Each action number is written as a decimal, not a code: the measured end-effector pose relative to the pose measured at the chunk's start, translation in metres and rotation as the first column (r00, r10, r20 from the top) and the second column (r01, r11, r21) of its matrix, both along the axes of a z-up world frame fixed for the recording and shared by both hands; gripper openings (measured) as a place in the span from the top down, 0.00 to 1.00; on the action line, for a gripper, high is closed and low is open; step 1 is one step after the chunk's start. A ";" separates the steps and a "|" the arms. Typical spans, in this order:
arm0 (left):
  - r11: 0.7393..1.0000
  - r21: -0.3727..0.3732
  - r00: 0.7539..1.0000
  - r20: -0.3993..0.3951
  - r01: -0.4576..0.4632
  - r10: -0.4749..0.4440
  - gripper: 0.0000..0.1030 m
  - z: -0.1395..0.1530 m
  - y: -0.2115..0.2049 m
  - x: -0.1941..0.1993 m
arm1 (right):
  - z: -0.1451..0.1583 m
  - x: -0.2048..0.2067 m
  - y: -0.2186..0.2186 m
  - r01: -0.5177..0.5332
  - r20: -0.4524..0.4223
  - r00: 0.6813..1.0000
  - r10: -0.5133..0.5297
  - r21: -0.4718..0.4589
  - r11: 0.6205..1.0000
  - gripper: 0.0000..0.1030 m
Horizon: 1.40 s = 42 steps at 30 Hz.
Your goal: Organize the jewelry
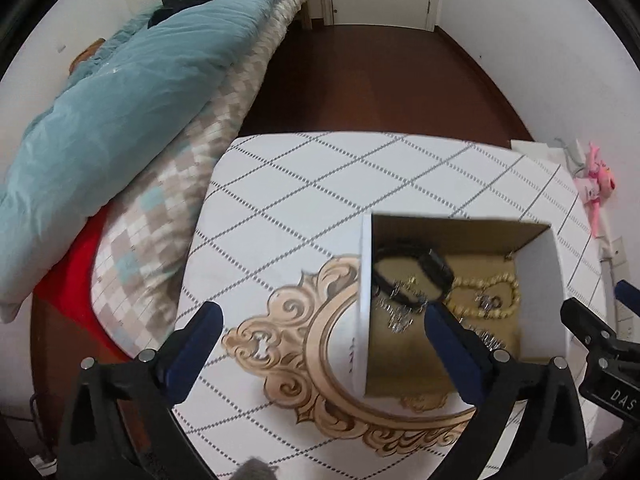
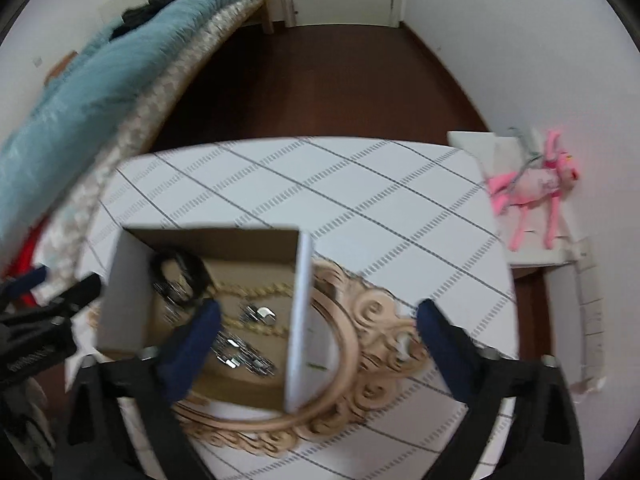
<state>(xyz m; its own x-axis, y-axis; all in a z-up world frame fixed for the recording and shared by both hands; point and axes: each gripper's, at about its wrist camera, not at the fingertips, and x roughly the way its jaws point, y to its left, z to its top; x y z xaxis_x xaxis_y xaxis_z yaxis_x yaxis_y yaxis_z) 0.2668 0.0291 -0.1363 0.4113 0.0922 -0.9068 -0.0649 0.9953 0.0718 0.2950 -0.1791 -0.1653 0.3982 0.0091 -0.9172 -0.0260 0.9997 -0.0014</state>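
Hovering above the bench (image 1: pixel 304 208), the left hand-held gripper (image 1: pixel 324 320) has its blue-padded fingers spread wide and grasps nothing; one finger hangs over the patterned cloth, the other over the near part of an open cardboard box (image 1: pixel 540 280). The right hand-held gripper (image 2: pixel 318 316) is released in the same way, its jaws parted to either side of the box's white right wall, with nothing between them.

The box sits on the bench, on top of a gold scrollwork medallion (image 1: pixel 288 344) printed on the white, diamond-lined cloth. Inside it lies the jewelry: a black bracelet (image 1: pixel 404 276) toward the far left corner, a string of cream beads (image 1: pixel 492 296) curled on the right side of the floor, and several small silver pieces (image 2: pixel 240 348) scattered nearer the front. The silver pieces are blurred, so I cannot tell what each one is. In the right wrist view a twisted gold chain (image 2: pixel 256 292) runs across the box floor beside the bracelet.

Beyond the bench, a bed with a teal duvet (image 1: pixel 132 92) stands along the left wall, dark wood floor (image 1: pixel 360 80) stretches to a white door, and a pink plush toy (image 2: pixel 536 184) lies on a white stand at the right.
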 end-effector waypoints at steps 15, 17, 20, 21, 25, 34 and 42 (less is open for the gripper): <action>1.000 -0.025 1.000 -0.013 -0.004 0.004 0.00 -0.011 -0.009 -0.031 | -0.014 -0.038 0.003 0.018 -0.006 1.000 -0.018 -0.056 0.998 0.00; 1.000 -0.029 1.000 -0.003 -0.008 0.008 0.00 -0.006 -0.008 -0.032 | -0.012 -0.039 0.002 0.024 -0.002 1.000 -0.024 -0.055 0.998 0.00; 0.999 -0.038 1.000 0.011 -0.011 0.011 0.00 0.004 -0.008 -0.037 | -0.004 -0.043 -0.001 0.037 0.012 0.999 -0.037 -0.045 0.998 0.00; 0.999 -0.045 1.000 0.018 -0.011 0.011 0.00 0.010 -0.008 -0.040 | 0.000 -0.045 -0.003 0.042 0.020 0.999 -0.042 -0.041 0.998 0.00; 0.999 -0.053 0.998 0.058 -0.013 0.016 0.00 0.035 -0.009 -0.058 | 0.021 -0.059 -0.007 0.054 0.052 0.997 -0.052 -0.036 0.998 0.00; 0.998 -0.057 0.982 0.188 0.003 0.008 0.00 0.116 -0.016 -0.123 | 0.109 -0.125 -0.009 0.066 0.197 0.979 -0.059 -0.032 0.997 0.00; 0.996 -0.086 0.961 0.275 0.015 0.010 0.00 0.175 -0.018 -0.177 | 0.187 -0.189 -0.007 0.063 0.318 0.947 -0.048 -0.038 0.997 0.00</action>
